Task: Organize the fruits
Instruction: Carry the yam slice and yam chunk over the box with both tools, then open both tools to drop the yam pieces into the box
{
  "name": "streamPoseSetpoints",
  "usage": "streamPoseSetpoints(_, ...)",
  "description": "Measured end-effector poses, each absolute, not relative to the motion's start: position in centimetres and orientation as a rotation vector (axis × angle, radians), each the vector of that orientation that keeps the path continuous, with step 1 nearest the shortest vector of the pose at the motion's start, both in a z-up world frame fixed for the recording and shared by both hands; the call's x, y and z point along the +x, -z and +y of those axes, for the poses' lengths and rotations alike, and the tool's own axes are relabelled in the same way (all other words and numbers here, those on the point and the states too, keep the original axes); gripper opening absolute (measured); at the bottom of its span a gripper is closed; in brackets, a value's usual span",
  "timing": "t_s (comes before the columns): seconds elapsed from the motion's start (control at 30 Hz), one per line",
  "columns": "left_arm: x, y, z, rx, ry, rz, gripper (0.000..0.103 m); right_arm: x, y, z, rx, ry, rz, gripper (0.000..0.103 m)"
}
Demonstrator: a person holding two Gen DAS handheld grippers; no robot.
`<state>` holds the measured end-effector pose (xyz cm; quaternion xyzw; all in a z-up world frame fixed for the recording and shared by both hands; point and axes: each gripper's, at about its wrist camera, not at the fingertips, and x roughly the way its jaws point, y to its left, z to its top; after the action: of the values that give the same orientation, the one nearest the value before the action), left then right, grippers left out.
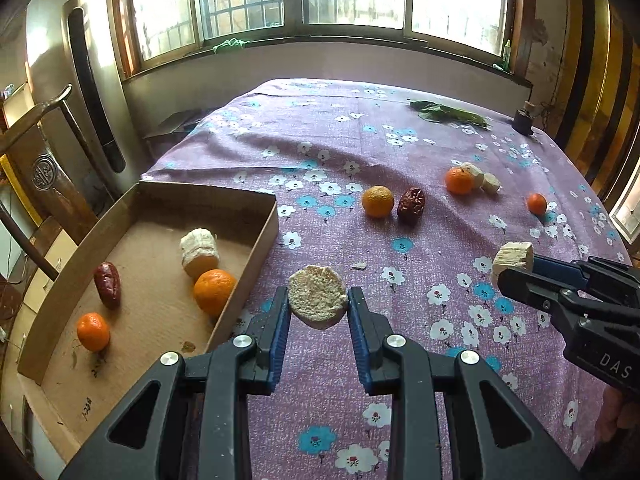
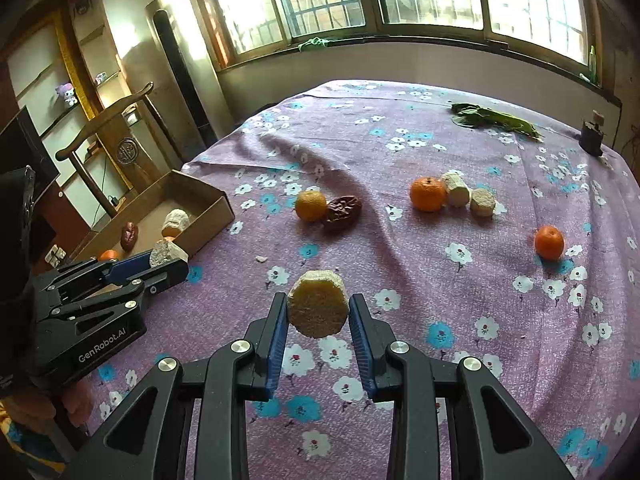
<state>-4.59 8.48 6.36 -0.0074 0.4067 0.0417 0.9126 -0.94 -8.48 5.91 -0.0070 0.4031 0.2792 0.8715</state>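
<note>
Left gripper point(image 1: 319, 307) and right gripper point(image 2: 318, 307) each pinch a cane chunk point(image 1: 318, 302), raised clear for carrying to the box point(image 1: 244, 248).

Matt brown cardboard box point(image 1: 248, 236), lower left; floral woven cloth point(image 1: 400, 128) over table; glossy oranges point(image 1: 377, 201); rough fibrous sugarcane chunk point(image 1: 318, 302); wrinkled date point(image 1: 411, 205).

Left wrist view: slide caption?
Left tongs grip a pale chunk beside the cardboard box.

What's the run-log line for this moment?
left gripper: shut on pale cut chunk | right gripper: shut on second pale chunk | brown cardboard box: three oranges, date, chunk
</note>
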Motion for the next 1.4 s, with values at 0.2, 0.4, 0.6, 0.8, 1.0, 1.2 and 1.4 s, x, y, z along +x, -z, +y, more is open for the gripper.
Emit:
streamPoseSetpoints(0.2,-6.5,-6.9,10.7,-0.014,-0.134,0.818,0.028,-2.4,-7.0,-5.6,-0.048,-0.65,0.821,0.033)
streamPoseSetpoints(0.4,-8.0,-7.2,13.6,-0.029,-0.191,0.808,0.028,-3.6,-7.8,-1.9,-0.094,-0.718,0.804,0.033)
streamPoseSetpoints(0.6,-9.4,-7.2,16.9,-0.055,-0.251,0.808,0.028,-4.2,-8.5,1.7,-0.143,-0.776,0.786,0.034)
streamPoseSetpoints(0.8,-11.0,-7.3,19.8,-0.076,-0.297,0.811,0.028,-4.9,-8.9,5.6,-0.201,-0.849,0.782,0.034)
streamPoseSetpoints(1.0,-12.4,-7.1,23.0,-0.118,-0.34,0.829,0.028,-5.7,-8.4,9.2,-0.256,-0.92,0.795,0.034)
streamPoseSetpoints(1.2,-12.8,-6.0,24.3,-0.154,-0.336,0.871,0.028,-5.9,-6.6,12.7,-0.311,-0.988,0.844,0.034)
streamPoseSetpoints(1.4,-12.7,-5.0,25.3,-0.169,-0.351,0.898,0.028,-5.6,-4.4,15.5,-0.361,-1.021,0.905,0.034)
